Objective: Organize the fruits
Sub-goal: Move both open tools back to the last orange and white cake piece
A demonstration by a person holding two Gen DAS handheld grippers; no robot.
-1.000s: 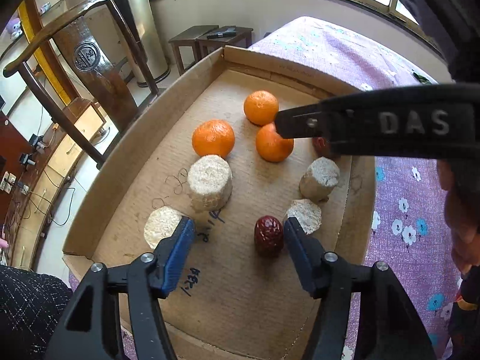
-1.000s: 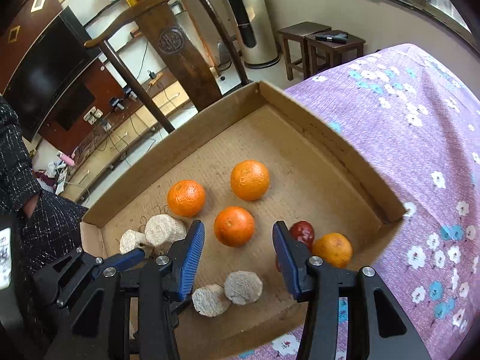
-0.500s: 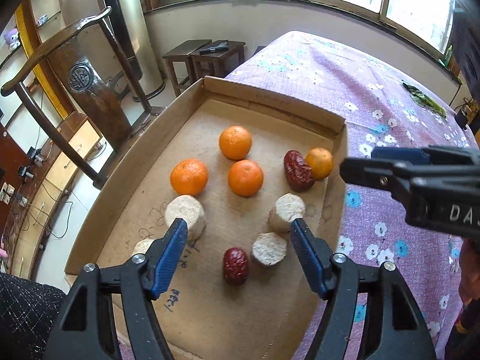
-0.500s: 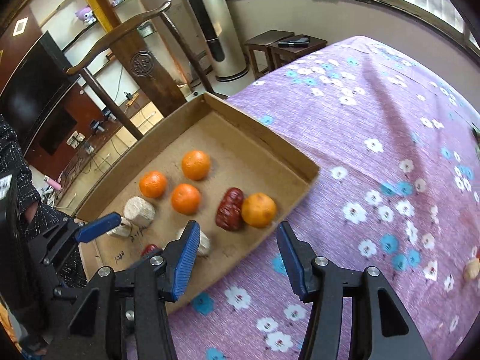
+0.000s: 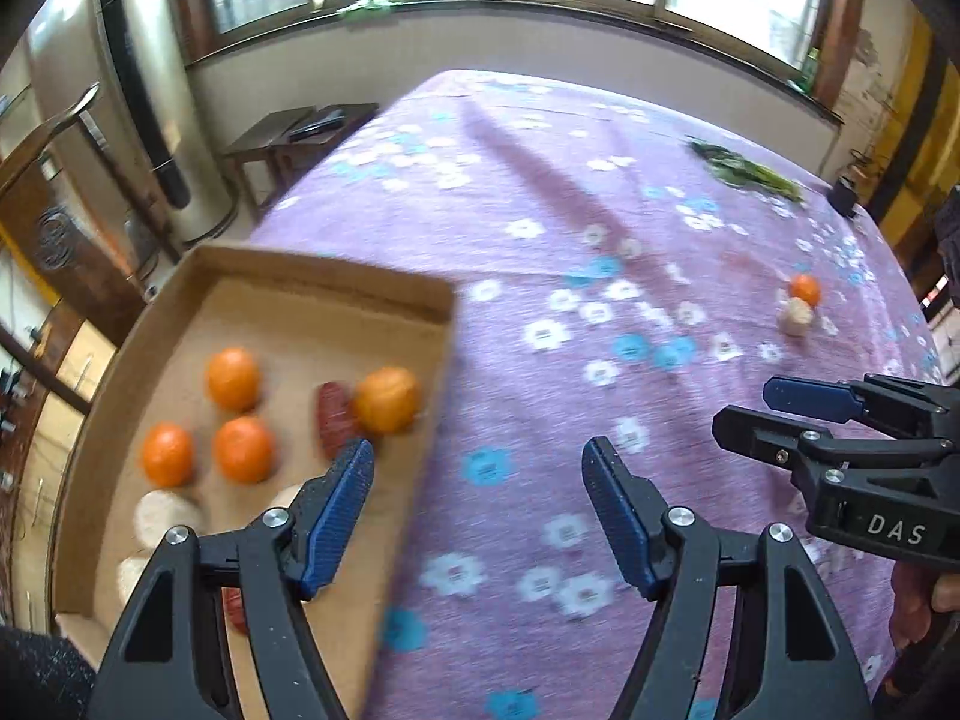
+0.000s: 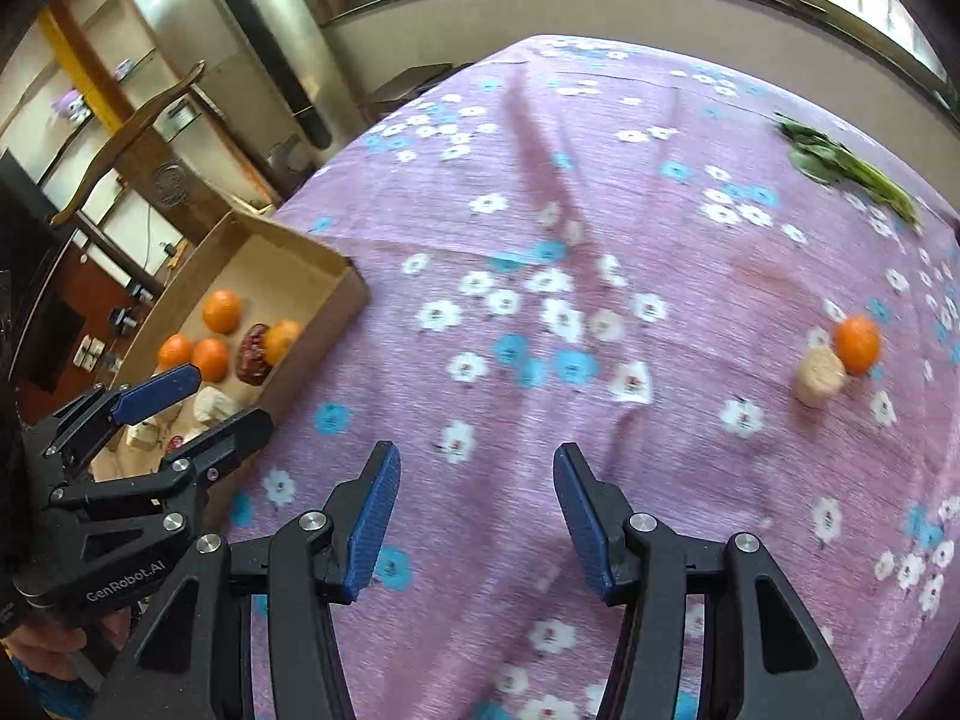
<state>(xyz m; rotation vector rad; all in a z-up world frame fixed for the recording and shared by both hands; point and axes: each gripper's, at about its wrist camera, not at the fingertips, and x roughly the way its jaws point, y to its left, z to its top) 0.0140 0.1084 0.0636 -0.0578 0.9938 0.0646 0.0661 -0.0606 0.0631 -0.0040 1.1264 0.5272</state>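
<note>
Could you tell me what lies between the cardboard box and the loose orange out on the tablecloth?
Only bare flowered tablecloth lies between the box and the orange; a pale round piece touches the orange's near side. The right wrist view shows it best.

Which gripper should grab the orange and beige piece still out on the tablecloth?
Right, likely. The right gripper is open, empty and nearer the orange and beige piece; the left gripper sits by the box.
</note>
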